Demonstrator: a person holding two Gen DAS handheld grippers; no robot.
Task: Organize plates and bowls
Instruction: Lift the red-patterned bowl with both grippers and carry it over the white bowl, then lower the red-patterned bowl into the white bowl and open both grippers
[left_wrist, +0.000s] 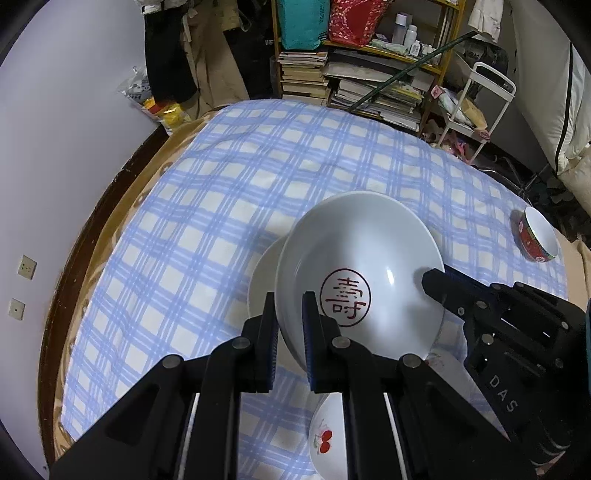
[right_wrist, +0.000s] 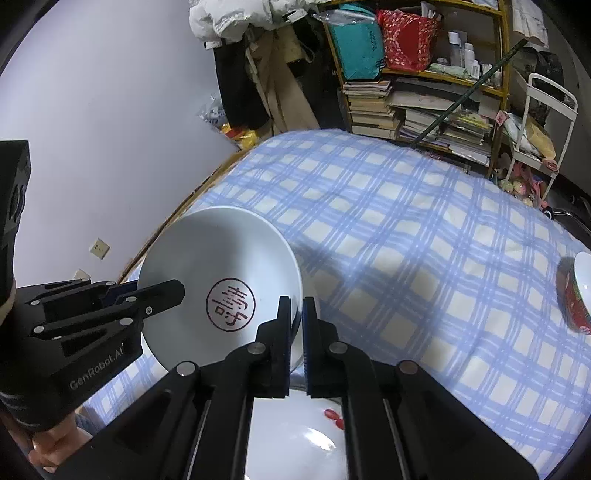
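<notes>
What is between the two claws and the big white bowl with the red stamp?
Nothing. The left claw and the right claw are each pinched shut on the rim of the big white bowl, holding it above the checked cloth.

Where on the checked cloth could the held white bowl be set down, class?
Free: the broad middle of the checked cloth, between the wall-side edge and the red-patterned bowl. Crowded: directly beneath both grippers, where the cherry-painted bowl sits under the white bowl.

Glossy glazed ceramic bowl (left_wrist: 369, 258), matt woven checked cloth (left_wrist: 221, 206), matt black plastic jaws.
</notes>
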